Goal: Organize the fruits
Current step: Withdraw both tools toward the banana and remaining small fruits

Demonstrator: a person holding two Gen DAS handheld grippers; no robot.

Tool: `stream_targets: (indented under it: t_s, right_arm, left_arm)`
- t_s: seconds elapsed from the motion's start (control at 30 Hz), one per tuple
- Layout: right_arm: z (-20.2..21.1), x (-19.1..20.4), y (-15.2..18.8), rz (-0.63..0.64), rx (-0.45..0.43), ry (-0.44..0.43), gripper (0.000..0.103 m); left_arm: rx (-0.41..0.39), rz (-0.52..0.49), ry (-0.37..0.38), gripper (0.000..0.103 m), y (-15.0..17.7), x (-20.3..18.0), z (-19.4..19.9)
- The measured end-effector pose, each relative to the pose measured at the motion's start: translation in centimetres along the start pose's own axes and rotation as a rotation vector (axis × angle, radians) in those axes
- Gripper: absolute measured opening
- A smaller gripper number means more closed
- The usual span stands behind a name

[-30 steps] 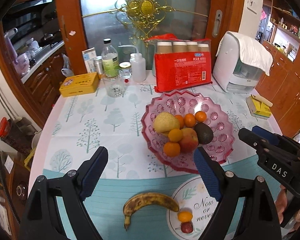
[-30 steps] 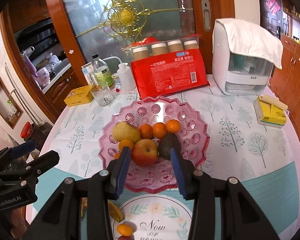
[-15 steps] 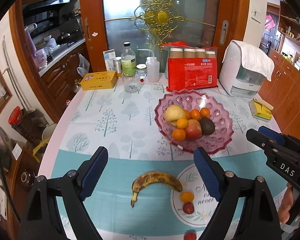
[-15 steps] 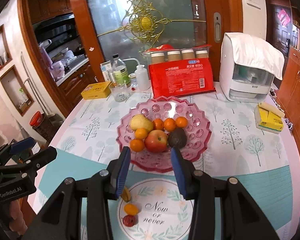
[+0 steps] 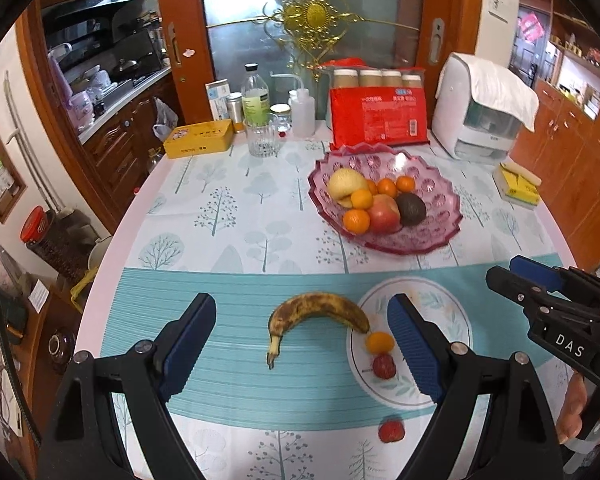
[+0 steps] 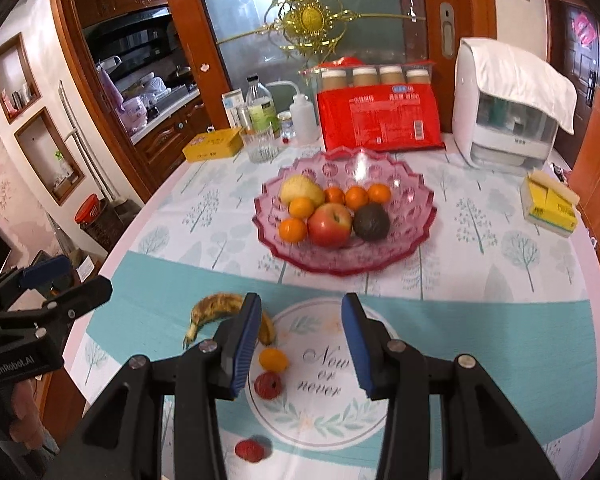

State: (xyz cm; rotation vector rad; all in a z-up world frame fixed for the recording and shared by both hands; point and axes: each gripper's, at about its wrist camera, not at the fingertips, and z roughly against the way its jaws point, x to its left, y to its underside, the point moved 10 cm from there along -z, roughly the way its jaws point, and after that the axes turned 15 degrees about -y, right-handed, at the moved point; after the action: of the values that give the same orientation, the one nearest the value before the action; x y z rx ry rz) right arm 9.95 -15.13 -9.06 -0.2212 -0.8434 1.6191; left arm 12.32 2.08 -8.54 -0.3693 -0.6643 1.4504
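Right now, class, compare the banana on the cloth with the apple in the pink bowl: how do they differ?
The banana is long, curved and brown-speckled; the apple is round and red-yellow. The banana lies alone on the tablecloth; the apple sits in the pink bowl among other fruit. Neither is gripped.

The bowl (image 6: 416,216) holds five oranges (image 6: 292,230), one apple (image 6: 329,225), one avocado (image 6: 371,222) and one pear (image 6: 300,188). On the counter (image 6: 500,320) outside the bowl: one banana (image 5: 320,310), one small orange fruit (image 6: 273,360) and two red fruits (image 6: 268,385). At the far edge: four cups in one red pack (image 6: 380,118), two bottles (image 6: 262,108), one glass (image 6: 262,145), one yellow tin (image 6: 212,145). Tongs in view: two pairs.
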Motion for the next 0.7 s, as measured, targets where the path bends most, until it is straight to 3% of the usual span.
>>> stream_targets:
  t_s: [0.3, 0.7]
  right_arm:
    - [-0.6, 0.4, 4.9, -0.037, 0.056, 0.039, 0.042]
    - [-4.2, 1.4, 13.5, -0.170, 0.150, 0.077, 0.042]
  left_arm:
    - [0.035, -0.153, 0.080, 0.087, 2.2, -1.3, -1.8]
    - [0.137, -0.392, 0.223, 0.087, 8.0, -4.2, -6.7]
